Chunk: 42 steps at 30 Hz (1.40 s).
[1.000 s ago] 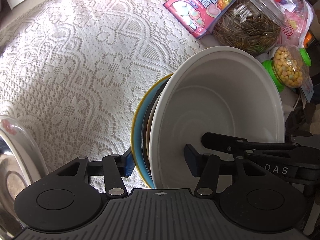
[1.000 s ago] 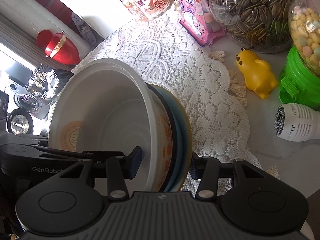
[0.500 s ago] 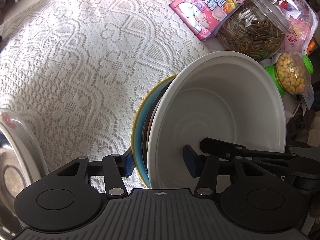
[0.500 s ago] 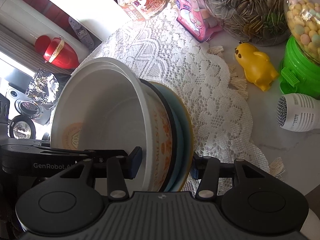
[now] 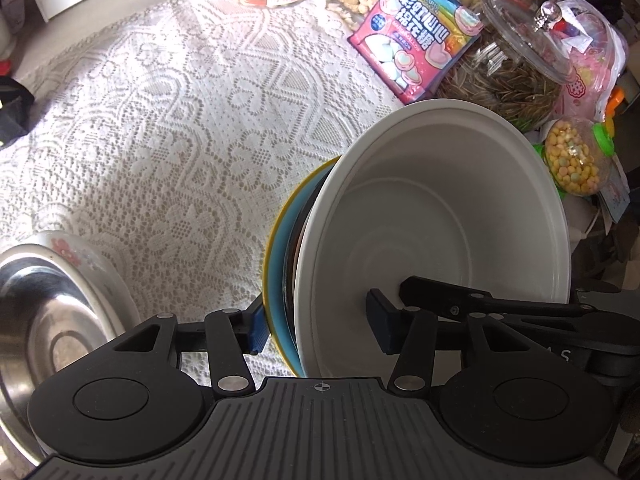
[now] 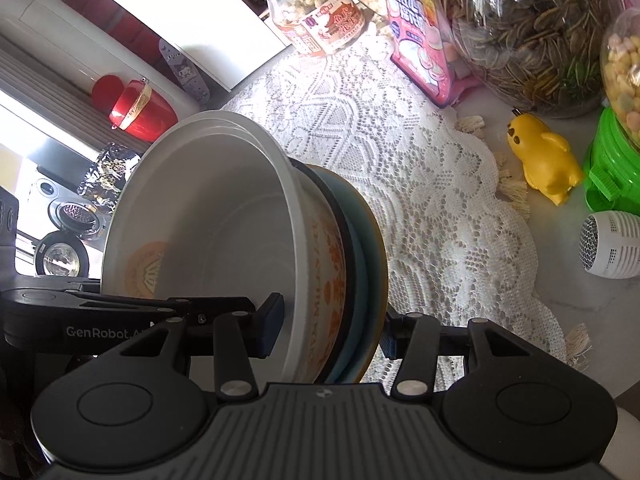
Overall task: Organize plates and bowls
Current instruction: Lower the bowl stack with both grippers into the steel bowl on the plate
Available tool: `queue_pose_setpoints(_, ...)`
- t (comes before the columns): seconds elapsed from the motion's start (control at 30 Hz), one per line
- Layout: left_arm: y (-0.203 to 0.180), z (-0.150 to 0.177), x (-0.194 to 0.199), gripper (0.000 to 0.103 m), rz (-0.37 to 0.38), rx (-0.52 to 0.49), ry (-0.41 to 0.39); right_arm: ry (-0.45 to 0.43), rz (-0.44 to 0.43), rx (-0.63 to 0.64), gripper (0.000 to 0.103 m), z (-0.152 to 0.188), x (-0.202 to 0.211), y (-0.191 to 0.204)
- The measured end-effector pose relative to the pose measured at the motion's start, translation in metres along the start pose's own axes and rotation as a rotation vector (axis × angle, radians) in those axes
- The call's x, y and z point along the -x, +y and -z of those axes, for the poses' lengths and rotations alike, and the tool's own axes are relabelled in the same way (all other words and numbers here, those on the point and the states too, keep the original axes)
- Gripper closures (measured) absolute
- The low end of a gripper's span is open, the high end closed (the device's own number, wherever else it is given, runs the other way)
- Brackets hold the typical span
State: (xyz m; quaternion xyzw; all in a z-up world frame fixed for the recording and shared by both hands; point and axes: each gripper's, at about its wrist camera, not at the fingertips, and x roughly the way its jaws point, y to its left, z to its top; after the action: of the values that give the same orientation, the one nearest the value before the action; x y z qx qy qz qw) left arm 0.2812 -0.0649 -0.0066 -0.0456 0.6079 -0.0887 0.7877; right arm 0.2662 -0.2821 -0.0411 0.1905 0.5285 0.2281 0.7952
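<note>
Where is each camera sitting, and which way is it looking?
Left wrist: sits on the left gripper, looks along its fingers over the lace cloth toward the snack jars; the right gripper's arm shows inside the white bowl.
Right wrist: sits on the right gripper, looks over the cloth's edge toward the yellow duck; the left gripper's arm shows at left.
Shared: both clamp the same stack, white bowl over blue plate, from opposite sides.

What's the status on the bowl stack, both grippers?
Left gripper and right gripper both shut on the stack, white bowl nested on plates, held above the lace cloth. Steel bowl sits lower left; snack jars behind.
</note>
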Motion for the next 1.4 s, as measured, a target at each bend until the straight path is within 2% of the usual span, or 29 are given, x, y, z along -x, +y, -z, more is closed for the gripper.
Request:
queue_pose_setpoints(0.17,0.012,0.008,0.036,0.049,-0.022,0.000,-0.056,-0.025,-0.029,0.057,0.054,-0.002,0.012,0.034)
queue_pose_setpoints(0.33,0.038,0.022,0.082,0.049,-0.080,0.022,-0.122,-0.035,-0.098,0.128,0.053,-0.001,0.012,0.086)
queue_pose_setpoints(0.47,0.072,0.043,0.115,0.049,-0.139,0.067,-0.166,-0.009,-0.160,0.184,0.053,0.002,-0.004,0.134)
queue_pose_setpoints(0.6,0.113,0.067,0.128,0.049,-0.164,0.137,-0.166,0.053,-0.192,0.231,0.053,0.012,-0.035,0.180)
queue_pose_setpoints(0.73,0.158,0.089,0.123,0.049,-0.160,0.206,-0.144,0.134,-0.185,0.251,0.053,0.025,-0.070,0.207)
queue_pose_setpoints(0.87,0.193,0.103,0.103,0.049,-0.130,0.258,-0.099,0.205,-0.139,0.251,0.053,0.032,-0.103,0.215)
queue_pose_setpoints(1.0,0.194,0.105,0.082,0.051,-0.189,0.201,-0.084,0.212,-0.064,0.283,0.053,0.039,-0.119,0.220)
queue_pose_setpoints(1.1,0.188,0.107,0.083,0.060,-0.245,0.127,-0.119,0.202,-0.033,0.296,0.052,0.033,-0.120,0.223)
queue_pose_setpoints(1.3,0.197,0.102,0.082,0.060,-0.221,0.149,-0.125,0.212,-0.020,0.320,0.052,0.033,-0.122,0.225)
queue_pose_setpoints(1.4,0.205,0.103,0.081,0.078,-0.232,0.169,-0.131,0.222,-0.019,0.321,0.053,0.032,-0.121,0.225)
